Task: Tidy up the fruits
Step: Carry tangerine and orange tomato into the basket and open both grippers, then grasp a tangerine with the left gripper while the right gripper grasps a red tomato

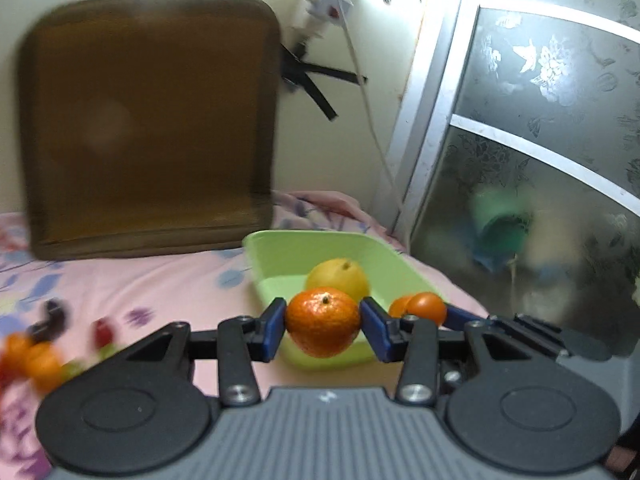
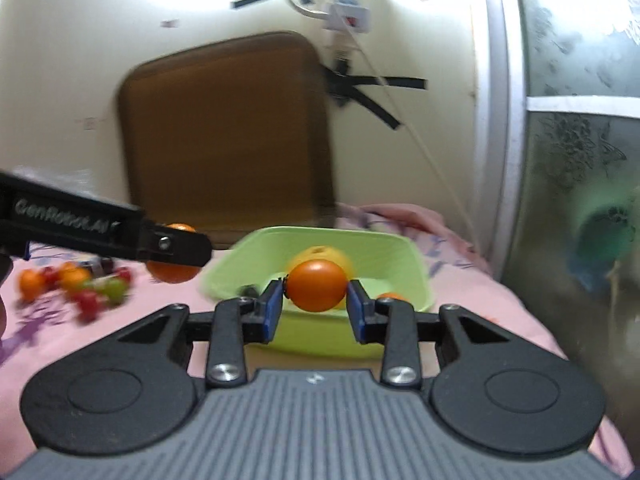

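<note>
My left gripper [image 1: 323,328] clamped on mandarin [image 1: 322,322], right gripper [image 2: 316,300] clamped on orange [image 2: 317,286], both near green tub [image 1: 280,248]. Carry each over rim, lower inside, release gently beside lemon [image 1: 340,278].

Brown cushion [image 1: 148,120] vs cream wall [image 2: 72,40]; frosted door [image 1: 540,140], prob. glass.

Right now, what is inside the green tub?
The green tub holds a yellow fruit and at least one orange. The held fruits and the near wall hide the rest of its floor.
</note>
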The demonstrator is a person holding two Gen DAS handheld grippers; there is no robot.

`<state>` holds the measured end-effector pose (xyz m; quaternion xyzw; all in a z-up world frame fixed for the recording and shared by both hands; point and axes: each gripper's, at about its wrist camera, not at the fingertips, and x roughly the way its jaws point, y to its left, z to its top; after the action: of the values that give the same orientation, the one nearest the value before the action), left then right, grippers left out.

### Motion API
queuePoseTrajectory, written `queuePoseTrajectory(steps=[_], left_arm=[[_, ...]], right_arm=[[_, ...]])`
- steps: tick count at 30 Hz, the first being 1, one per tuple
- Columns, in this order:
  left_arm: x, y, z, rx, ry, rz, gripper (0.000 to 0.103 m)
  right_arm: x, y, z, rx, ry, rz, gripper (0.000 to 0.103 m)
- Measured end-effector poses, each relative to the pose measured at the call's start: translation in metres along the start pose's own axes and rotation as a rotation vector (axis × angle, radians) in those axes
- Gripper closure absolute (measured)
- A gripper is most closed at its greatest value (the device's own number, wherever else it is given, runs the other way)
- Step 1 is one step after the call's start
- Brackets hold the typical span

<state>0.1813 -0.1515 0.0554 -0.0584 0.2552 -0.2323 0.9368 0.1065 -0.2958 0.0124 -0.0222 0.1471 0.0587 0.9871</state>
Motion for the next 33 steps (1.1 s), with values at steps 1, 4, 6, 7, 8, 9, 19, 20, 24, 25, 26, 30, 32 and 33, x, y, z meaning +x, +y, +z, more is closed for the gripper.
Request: queuePoseTrajectory(steps=[1, 4, 6, 7, 8, 9, 19, 20, 24, 25, 26, 30, 32, 33], left_arm=[[0.012, -0.003, 0.004, 0.003, 0.011, 0.004, 0.062], [0.041, -0.013, 0.008, 0.018, 0.044, 0.030, 0.062], [0.052, -0.015, 0.006, 0.016, 0.063, 0.041, 0.054], [0.055, -0.015, 0.005, 0.017, 0.067, 0.044, 0.049], [0.057, -0.016, 0.003, 0.024, 0.068, 0.048, 0.048], [0.057, -0.016, 0.001, 0.032, 0.072, 0.055, 0.048], [-0.046, 0.057, 0.000, -0.164, -0.110, 0.169, 0.038], [-0.063, 0.071, -0.004, -0.190, -0.129, 0.219, 0.038], [-0.123, 0.127, -0.028, -0.305, -0.142, 0.426, 0.038], [-0.132, 0.137, -0.033, -0.321, -0.139, 0.455, 0.038], [-0.140, 0.146, -0.038, -0.332, -0.137, 0.484, 0.038], [-0.151, 0.163, -0.053, -0.322, -0.118, 0.535, 0.038], [-0.144, 0.166, -0.060, -0.304, -0.089, 0.515, 0.038], [-0.138, 0.166, -0.063, -0.289, -0.070, 0.505, 0.038]], right_arm=[[0.007, -0.005, 0.000, -0.006, 0.003, -0.016, 0.065], [0.018, -0.013, -0.004, 0.004, -0.006, -0.026, 0.062], [0.021, -0.016, -0.008, 0.030, -0.007, -0.018, 0.042], [0.020, -0.019, -0.007, 0.048, -0.011, -0.009, 0.042], [0.018, -0.019, -0.005, 0.062, -0.023, -0.003, 0.041], [0.016, -0.021, -0.005, 0.072, -0.030, -0.002, 0.040], [-0.009, -0.021, -0.006, 0.109, -0.221, -0.056, 0.008], [-0.013, -0.023, -0.008, 0.128, -0.261, -0.057, 0.000], [-0.021, -0.039, -0.009, 0.288, -0.319, -0.006, 0.000], [-0.017, -0.044, -0.005, 0.322, -0.270, 0.027, 0.000], [-0.016, -0.045, -0.004, 0.340, -0.238, 0.045, 0.000], [-0.017, -0.022, 0.001, 0.363, -0.153, 0.166, 0.000], [-0.017, 0.005, 0.006, 0.303, -0.105, 0.236, 0.000], [-0.016, 0.021, 0.008, 0.258, -0.078, 0.266, 0.000]])
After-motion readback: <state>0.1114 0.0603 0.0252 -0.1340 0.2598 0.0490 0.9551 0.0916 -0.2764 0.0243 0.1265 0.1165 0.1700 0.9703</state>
